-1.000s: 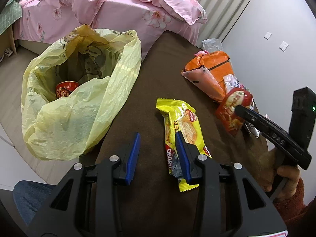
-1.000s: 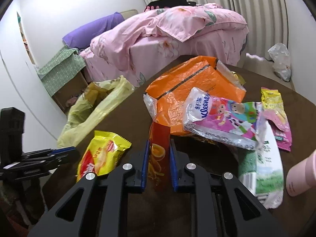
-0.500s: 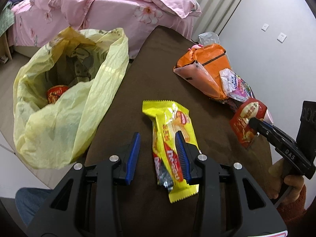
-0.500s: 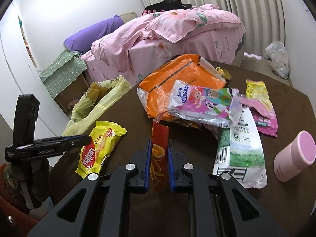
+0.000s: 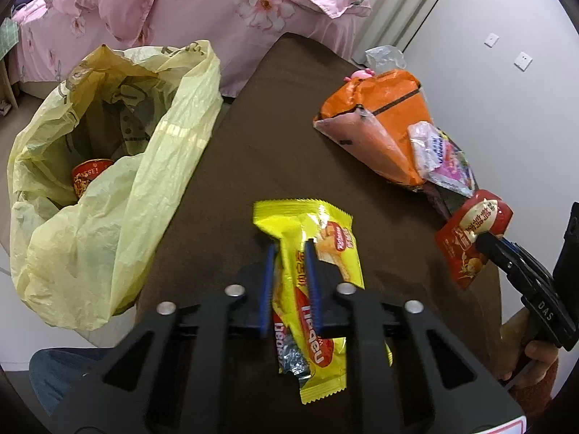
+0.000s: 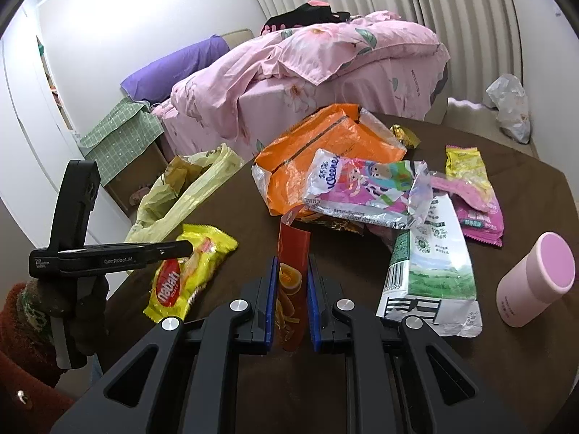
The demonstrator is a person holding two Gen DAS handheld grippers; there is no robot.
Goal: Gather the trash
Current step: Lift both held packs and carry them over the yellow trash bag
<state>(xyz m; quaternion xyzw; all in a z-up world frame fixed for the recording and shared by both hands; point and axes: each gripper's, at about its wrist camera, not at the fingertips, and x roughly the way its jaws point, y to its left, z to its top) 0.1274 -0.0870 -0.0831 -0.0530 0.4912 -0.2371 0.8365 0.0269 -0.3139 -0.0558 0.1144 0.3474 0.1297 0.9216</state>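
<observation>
- The left gripper [image 5: 289, 282] stands with its blue jaws drawn narrow around the yellow wafer pack [image 5: 311, 289], pinching a fold of the wrapper; most of the pack appears to lie on the brown table [image 5: 260, 152].
- The right gripper [image 6: 292, 300] has its jaws clamped on a red snack packet [image 6: 291, 275], which stands upright between the blue pads and clear of the table in the right wrist view.
- From the left wrist view, that red packet [image 5: 470, 238] hangs from the right gripper's tip [image 5: 486, 238] at the table's far side.
- Beside the left gripper, off the table's edge, a yellow bag [image 5: 108, 181] gapes open, with a red tub [image 5: 88, 177] already inside.
- Further out, a heap waits: an orange bag [image 6: 325, 148], a tissue pack [image 6: 362, 188] lying on it, a green-and-white pack [image 6: 430, 264], pink wrappers [image 6: 474, 202] and a pink cup [image 6: 535, 282] on its side.
- A pink quilted bed [image 6: 325, 61] fills the background.
- The step in hand appears to be pick-up, with both grippers loaded and nothing yet over the bag.
- The next move likely calls for lifting the wafer pack free, swinging it left over the bag's mouth and letting go above the opening; the limp rim could catch the wrapper.
</observation>
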